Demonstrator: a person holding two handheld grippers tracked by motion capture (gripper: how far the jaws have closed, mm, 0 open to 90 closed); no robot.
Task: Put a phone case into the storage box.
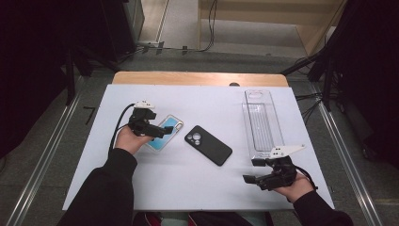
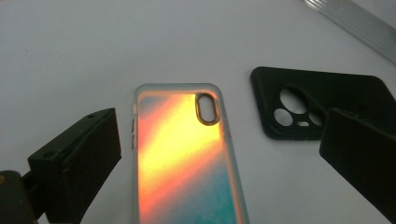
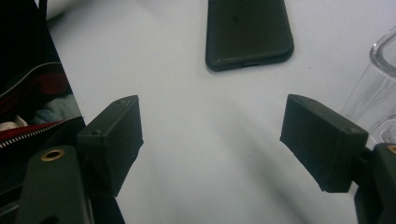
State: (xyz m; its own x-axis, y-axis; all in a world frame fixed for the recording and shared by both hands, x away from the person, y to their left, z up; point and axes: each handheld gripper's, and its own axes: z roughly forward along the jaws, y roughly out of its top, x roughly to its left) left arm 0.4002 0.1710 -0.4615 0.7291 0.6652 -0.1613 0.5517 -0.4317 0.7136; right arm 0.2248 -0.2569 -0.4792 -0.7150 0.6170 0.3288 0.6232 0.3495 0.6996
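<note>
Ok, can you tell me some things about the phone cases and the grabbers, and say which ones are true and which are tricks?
1. The colourful phone case lies between the open jaws of the left gripper. True.
2. The black phone case sits inside the clear plastic tray. False: it lies flat on the white table, left of the tray.
3. The right gripper is squeezing the black phone case. False: its jaws are open with only bare table between them.
4. The black phone case has round camera holes. True.
5. The two phone cases are stacked. False: they lie side by side, apart.
</note>
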